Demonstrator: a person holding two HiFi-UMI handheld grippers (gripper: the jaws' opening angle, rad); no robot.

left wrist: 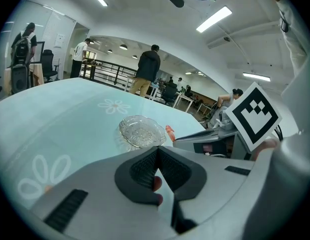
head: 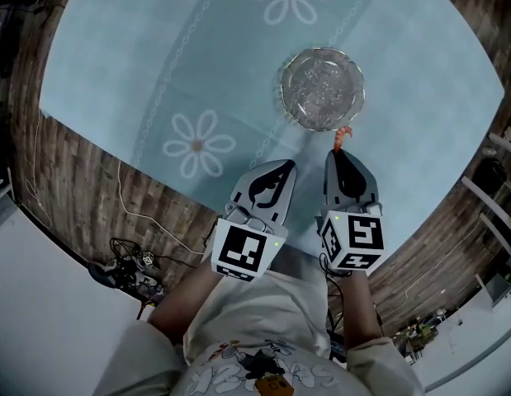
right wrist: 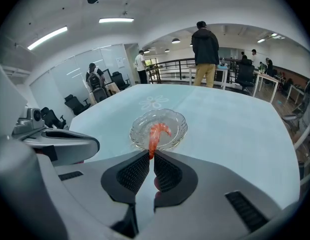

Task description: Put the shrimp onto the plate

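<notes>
A clear glass plate (head: 322, 88) with a scalloped rim sits on the light blue tablecloth (head: 156, 56). My right gripper (head: 339, 150) is shut on the tail of an orange shrimp (head: 343, 137), just short of the plate's near rim. In the right gripper view the shrimp (right wrist: 156, 136) sticks out of the jaw tips in front of the plate (right wrist: 177, 129). My left gripper (head: 285, 165) is shut on nothing, to the left of the right one. The left gripper view shows the plate (left wrist: 141, 130), the shrimp (left wrist: 169, 132) and the right gripper (left wrist: 181, 138).
White flower prints (head: 199, 144) mark the cloth. A wooden floor (head: 82, 196) lies around the table, with a cable (head: 135, 213) and a dark bundle of gear (head: 123, 272) at the left. People stand in the background of both gripper views.
</notes>
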